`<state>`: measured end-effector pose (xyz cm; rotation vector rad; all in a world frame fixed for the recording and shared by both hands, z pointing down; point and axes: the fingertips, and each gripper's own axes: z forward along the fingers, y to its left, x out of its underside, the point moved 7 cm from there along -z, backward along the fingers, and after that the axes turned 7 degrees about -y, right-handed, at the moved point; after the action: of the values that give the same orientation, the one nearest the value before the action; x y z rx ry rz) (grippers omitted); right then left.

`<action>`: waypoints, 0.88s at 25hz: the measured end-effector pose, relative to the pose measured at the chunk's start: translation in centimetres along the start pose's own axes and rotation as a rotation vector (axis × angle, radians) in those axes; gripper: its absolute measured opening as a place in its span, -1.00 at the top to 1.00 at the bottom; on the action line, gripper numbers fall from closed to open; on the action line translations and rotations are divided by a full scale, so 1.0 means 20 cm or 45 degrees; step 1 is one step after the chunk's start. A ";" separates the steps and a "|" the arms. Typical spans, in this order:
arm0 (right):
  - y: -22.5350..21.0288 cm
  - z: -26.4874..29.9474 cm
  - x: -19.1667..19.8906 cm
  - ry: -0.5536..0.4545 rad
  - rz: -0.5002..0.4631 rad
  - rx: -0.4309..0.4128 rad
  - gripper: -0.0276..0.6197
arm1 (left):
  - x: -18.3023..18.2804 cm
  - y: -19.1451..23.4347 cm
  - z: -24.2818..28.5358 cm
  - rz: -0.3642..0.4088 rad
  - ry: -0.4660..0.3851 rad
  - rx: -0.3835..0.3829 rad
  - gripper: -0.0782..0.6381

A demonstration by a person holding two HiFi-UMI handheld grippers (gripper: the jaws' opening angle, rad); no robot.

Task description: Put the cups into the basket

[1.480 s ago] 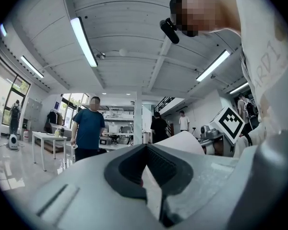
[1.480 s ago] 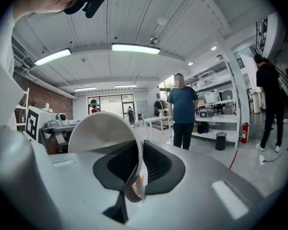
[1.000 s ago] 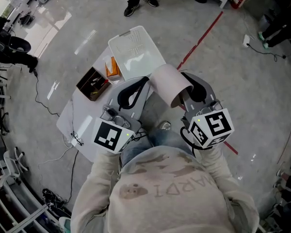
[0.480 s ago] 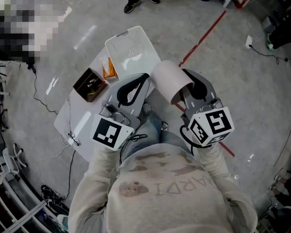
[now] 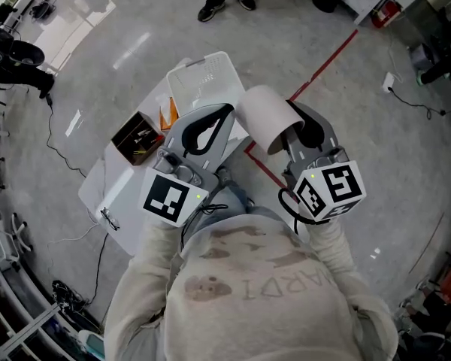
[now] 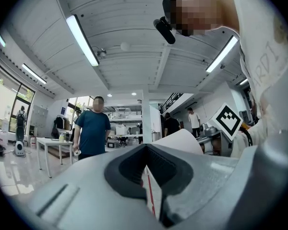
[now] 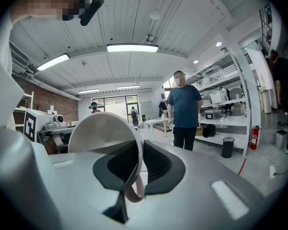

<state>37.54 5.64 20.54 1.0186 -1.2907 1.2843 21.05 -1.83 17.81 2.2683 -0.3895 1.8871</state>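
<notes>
Right gripper (image 7: pixel 134 152) clenched on wall of pale cup (image 5: pixel 264 117), held aloft by worktop's (image 5: pixel 124 190) far right corner, just beside white basket (image 5: pixel 203 89) at far end; left gripper (image 5: pixel 227 111) closed, empty.

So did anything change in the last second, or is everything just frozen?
Both grippers edged forward toward the white basket; the right gripper brought the cup nearer its edge. Nothing was grabbed or released. The cup stays clamped, the left gripper stays shut and empty, and the basket sits unmoved.
</notes>
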 end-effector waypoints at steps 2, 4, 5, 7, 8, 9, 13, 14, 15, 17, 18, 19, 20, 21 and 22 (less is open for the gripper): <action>-0.01 0.09 -0.02 0.003 -0.006 -0.017 0.73 | 0.00 0.07 0.02 0.006 -0.008 -0.019 0.78; -0.01 0.19 -0.05 0.011 -0.010 -0.030 0.73 | -0.02 0.15 0.02 0.008 -0.014 -0.041 0.78; 0.00 0.23 -0.07 0.014 -0.012 -0.036 0.73 | -0.03 0.18 0.02 0.009 -0.013 -0.049 0.78; 0.01 0.32 -0.07 0.014 -0.014 -0.051 0.73 | -0.03 0.25 0.01 0.019 0.001 -0.066 0.78; 0.01 0.36 -0.07 0.017 -0.011 -0.062 0.73 | -0.03 0.28 0.00 0.025 0.005 -0.080 0.78; 0.01 0.41 -0.06 0.025 -0.008 -0.076 0.73 | -0.02 0.31 0.00 0.025 0.005 -0.098 0.78; -0.01 0.61 -0.02 0.066 -0.011 -0.141 0.73 | 0.03 0.45 -0.02 0.008 0.014 -0.185 0.78; -0.01 0.66 -0.01 0.075 -0.015 -0.159 0.73 | 0.04 0.48 -0.02 0.009 0.022 -0.205 0.78; -0.02 0.71 0.00 0.084 -0.018 -0.179 0.73 | 0.06 0.51 -0.01 0.012 0.028 -0.225 0.78; -0.04 0.80 0.01 0.107 -0.021 -0.228 0.73 | 0.07 0.55 0.01 0.023 0.036 -0.269 0.78; -0.05 0.84 0.02 0.122 -0.020 -0.256 0.73 | 0.07 0.57 0.02 0.029 0.040 -0.295 0.78; -0.06 0.88 0.03 0.139 -0.019 -0.289 0.73 | 0.07 0.57 0.03 0.033 0.043 -0.326 0.78; -0.07 0.92 0.03 0.159 -0.021 -0.326 0.73 | 0.07 0.58 0.04 0.034 0.043 -0.362 0.78; -0.08 0.96 0.04 0.179 -0.025 -0.366 0.73 | 0.07 0.59 0.06 0.033 0.042 -0.401 0.78; -0.09 1.00 0.05 0.198 -0.032 -0.404 0.73 | 0.08 0.60 0.07 0.033 0.042 -0.436 0.78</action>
<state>37.27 -14.36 23.33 0.6954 -1.3062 1.0745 18.97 -13.87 18.55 2.0135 -0.6824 1.7113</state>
